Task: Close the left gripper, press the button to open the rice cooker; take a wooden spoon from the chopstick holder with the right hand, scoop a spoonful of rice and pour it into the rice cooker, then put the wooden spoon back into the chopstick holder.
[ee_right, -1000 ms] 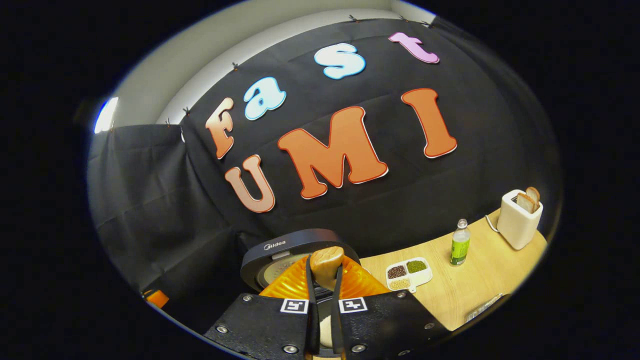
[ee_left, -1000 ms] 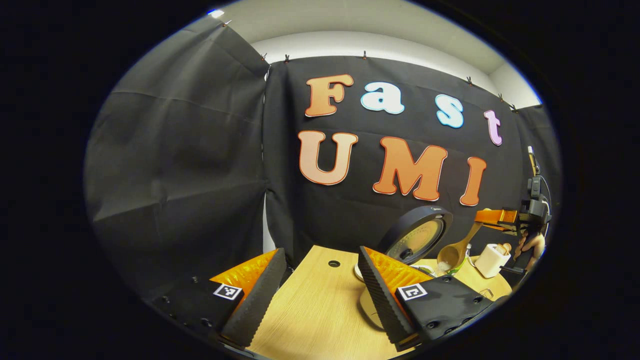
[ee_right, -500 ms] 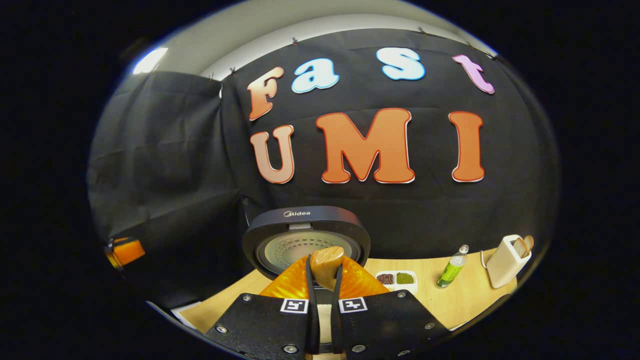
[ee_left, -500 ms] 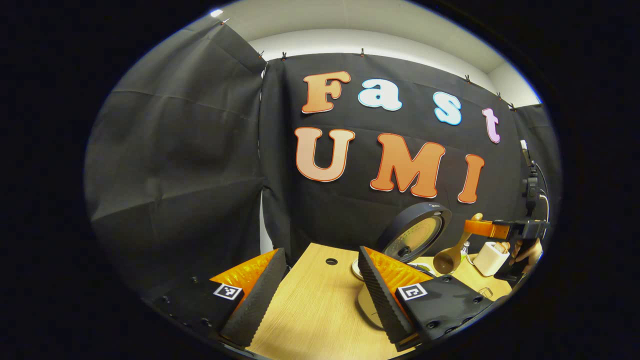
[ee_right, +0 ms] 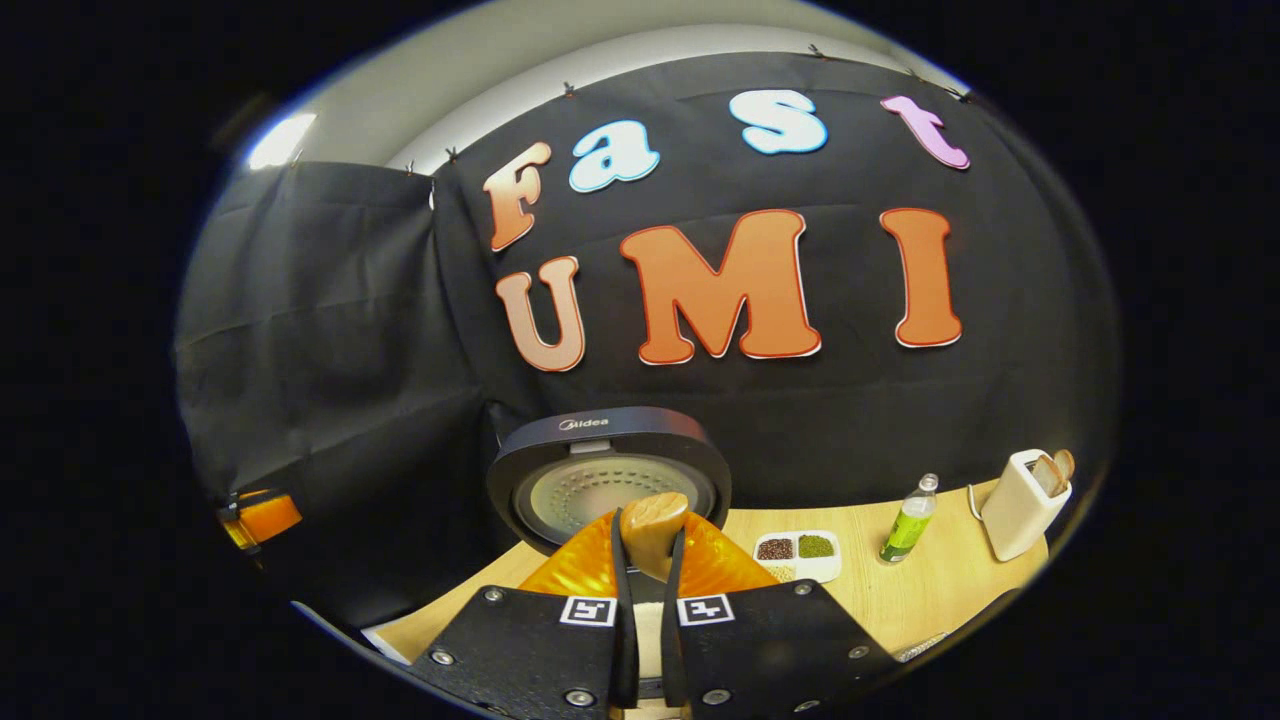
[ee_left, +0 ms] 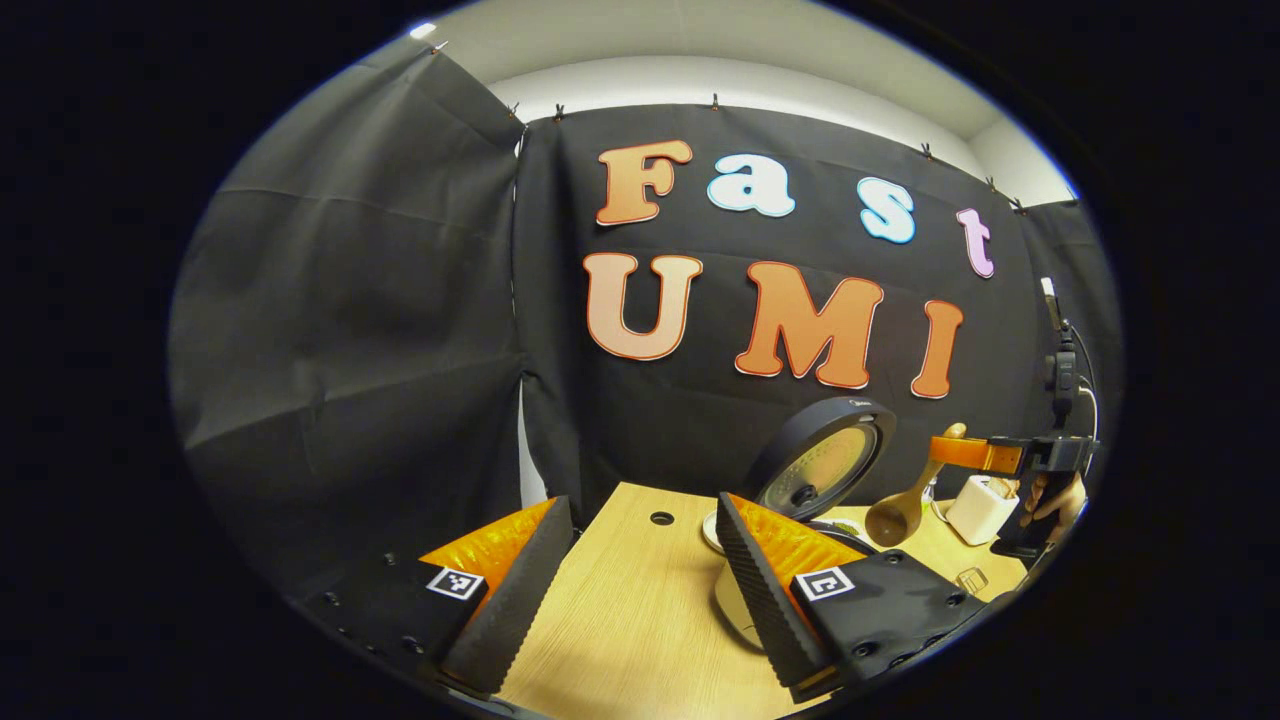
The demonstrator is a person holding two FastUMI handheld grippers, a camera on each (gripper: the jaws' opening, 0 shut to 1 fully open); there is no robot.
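In the left gripper view, the left gripper (ee_left: 640,590) is held low over the wooden table (ee_left: 620,640) with its jaws spread wide and nothing between them; it appears to be parked clear of the work, since the rice cooker (ee_left: 825,470) already stands with its lid raised. Just beyond its right finger the cooker is seen, the lid tilted back so the pot is left accessible. Farther off, the wooden spoon (ee_left: 900,505) is held by its handle in the right gripper (ee_left: 965,452), bowl hanging down beside the open lid, near the cooker; whether any rice remains in the bowl cannot be told. A hand (ee_left: 1050,495) is seen on that gripper.

In the right gripper view, the right gripper (ee_right: 648,560) is closed tightly on the spoon's handle end (ee_right: 652,520), both fingers pressed against it, presumably so the spoon cannot swing. Behind it the lid's inner face (ee_right: 610,480) is turned toward the camera. Farther along the table a divided dish of grains (ee_right: 800,552), a bottle (ee_right: 908,520) and a toaster (ee_right: 1025,500) are set well apart. The chopstick holder cannot be made out.
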